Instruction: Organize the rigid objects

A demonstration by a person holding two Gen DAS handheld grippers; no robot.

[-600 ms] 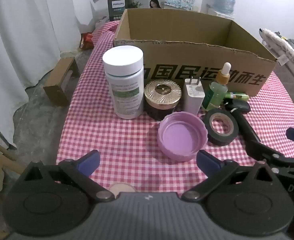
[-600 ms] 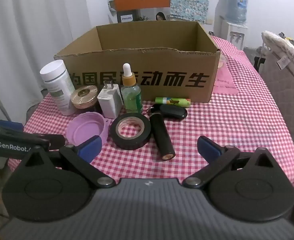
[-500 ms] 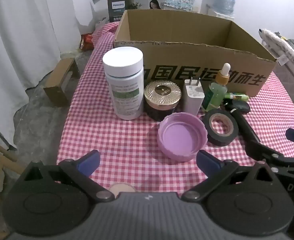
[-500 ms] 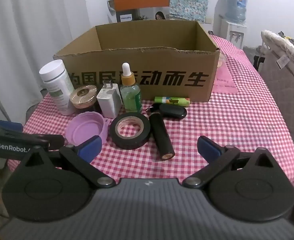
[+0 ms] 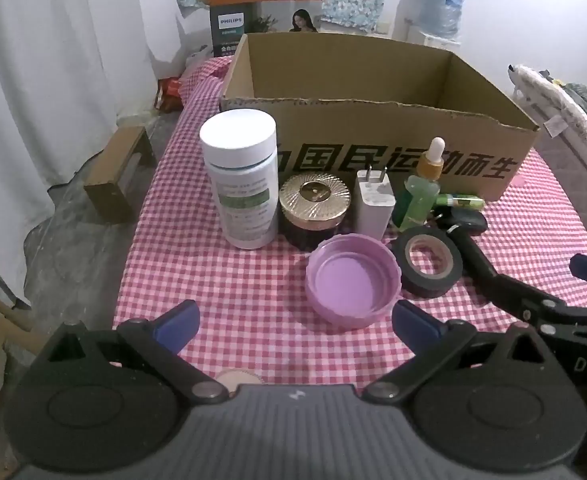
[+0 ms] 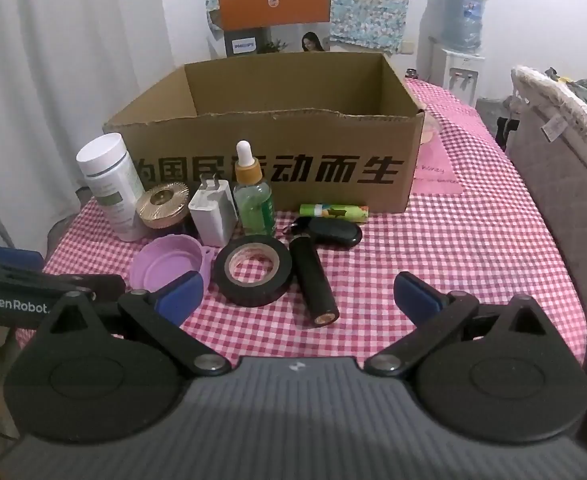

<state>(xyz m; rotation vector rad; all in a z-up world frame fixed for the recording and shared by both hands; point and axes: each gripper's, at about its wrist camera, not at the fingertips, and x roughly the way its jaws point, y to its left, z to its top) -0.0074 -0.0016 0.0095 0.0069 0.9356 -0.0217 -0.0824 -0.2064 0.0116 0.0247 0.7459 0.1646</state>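
Both views show a row of objects on the pink checked tablecloth before an open cardboard box [image 5: 373, 120]. From the left stand a white bottle [image 5: 239, 184], a gold-lidded jar [image 5: 314, 210], a white charger [image 5: 374, 208] and a green dropper bottle [image 5: 421, 196]. A purple lid [image 5: 351, 280] and a black tape roll [image 5: 429, 266] lie nearer. My left gripper [image 5: 295, 320] is open just short of the lid. My right gripper [image 6: 299, 294] is open above the tape roll [image 6: 253, 270] and a black cylinder [image 6: 313, 280]. Neither holds anything.
A black key fob [image 6: 333, 232] and a green tube [image 6: 333, 212] lie by the box front. A padded grey chair back [image 6: 553, 200] stands right of the table. Low cardboard [image 5: 117, 172] sits on the floor at the left, beside white curtains.
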